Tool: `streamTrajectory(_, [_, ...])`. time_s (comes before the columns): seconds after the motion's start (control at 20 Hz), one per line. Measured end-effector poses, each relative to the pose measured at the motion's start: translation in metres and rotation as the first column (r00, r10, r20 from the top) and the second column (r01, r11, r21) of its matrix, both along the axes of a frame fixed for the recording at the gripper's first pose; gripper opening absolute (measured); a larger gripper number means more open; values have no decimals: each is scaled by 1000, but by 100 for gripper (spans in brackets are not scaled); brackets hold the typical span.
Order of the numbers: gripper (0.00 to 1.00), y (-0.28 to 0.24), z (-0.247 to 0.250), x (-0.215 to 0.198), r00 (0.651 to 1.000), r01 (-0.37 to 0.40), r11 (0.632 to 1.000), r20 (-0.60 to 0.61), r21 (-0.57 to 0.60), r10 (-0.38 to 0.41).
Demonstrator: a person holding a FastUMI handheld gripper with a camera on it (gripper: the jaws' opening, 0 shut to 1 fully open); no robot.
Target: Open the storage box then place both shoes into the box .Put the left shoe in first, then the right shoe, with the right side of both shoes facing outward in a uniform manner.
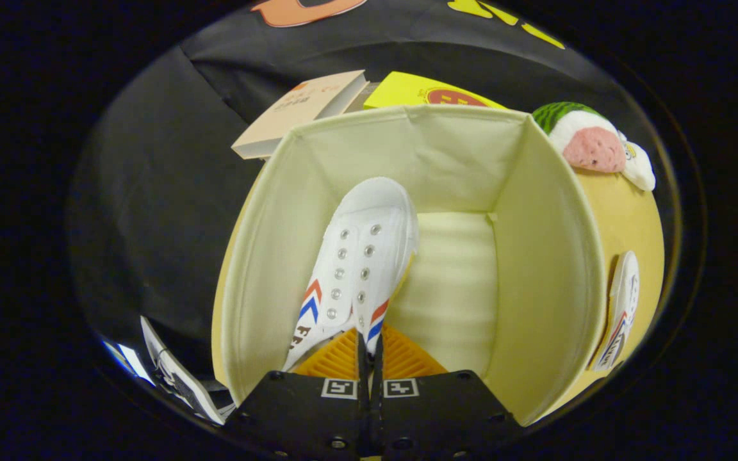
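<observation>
Pinching the heel of one white shoe (359,256) inside the opened box (555,211), the gripper (369,349) leaves the second shoe (622,307) waiting at lower right on the counter (631,218).

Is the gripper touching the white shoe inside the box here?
Touching. In the gripper view, the gripper has its fingers nearly closed together, pinching the rear edge of the white shoe, which hangs into the open box with its toe pointing down.
</observation>
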State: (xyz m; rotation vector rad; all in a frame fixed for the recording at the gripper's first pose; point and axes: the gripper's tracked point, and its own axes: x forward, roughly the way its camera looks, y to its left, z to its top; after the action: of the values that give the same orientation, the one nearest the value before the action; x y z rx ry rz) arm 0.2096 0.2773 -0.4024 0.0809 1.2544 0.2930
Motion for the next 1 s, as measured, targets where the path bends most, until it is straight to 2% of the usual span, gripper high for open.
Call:
streamTrajectory(0.25, [0,0,-17,4,1000,-16,999,-18,-47,15])
streamTrajectory(0.5, [2,-1,-21,-1,998,-16,1000,-65,-21,14])
streamTrajectory(0.55, [8,2,-16,-2,997,-19,1000,-70,13,20])
streamTrajectory(0.6, [10,0,-10,-3,998,-27,999,-64,26,29])
streamTrajectory(0.7, [26,-6,14,-8,998,-52,997,-27,59,54])
streamTrajectory(0.75, [30,-10,31,-11,997,-70,994,-11,86,71])
streamTrajectory(0.9, [54,-35,81,-18,994,-104,988,56,112,98])
streamTrajectory(1.0, [65,-52,112,-28,989,-129,980,97,149,115])
